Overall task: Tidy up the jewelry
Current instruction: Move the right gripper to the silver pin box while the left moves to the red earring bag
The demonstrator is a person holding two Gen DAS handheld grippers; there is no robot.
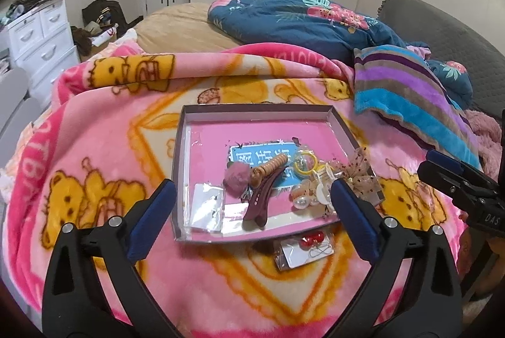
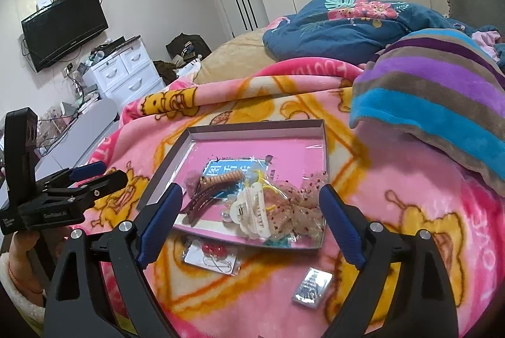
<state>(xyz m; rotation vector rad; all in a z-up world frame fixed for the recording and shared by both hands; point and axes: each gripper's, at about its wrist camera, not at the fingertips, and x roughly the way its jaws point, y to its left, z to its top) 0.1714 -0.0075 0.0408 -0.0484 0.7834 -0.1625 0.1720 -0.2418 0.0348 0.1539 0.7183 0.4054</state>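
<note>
On pink blanket (image 1: 104,129) sits tray (image 1: 252,112) w/ clips & hair ties, both grippers, left (image 1: 252,211) & right (image 2: 251,219), spread wide & empty above its near edge, so next probably grab earring card (image 1: 301,248) lying just outside; legible: "DAS", "LOVE".
</note>
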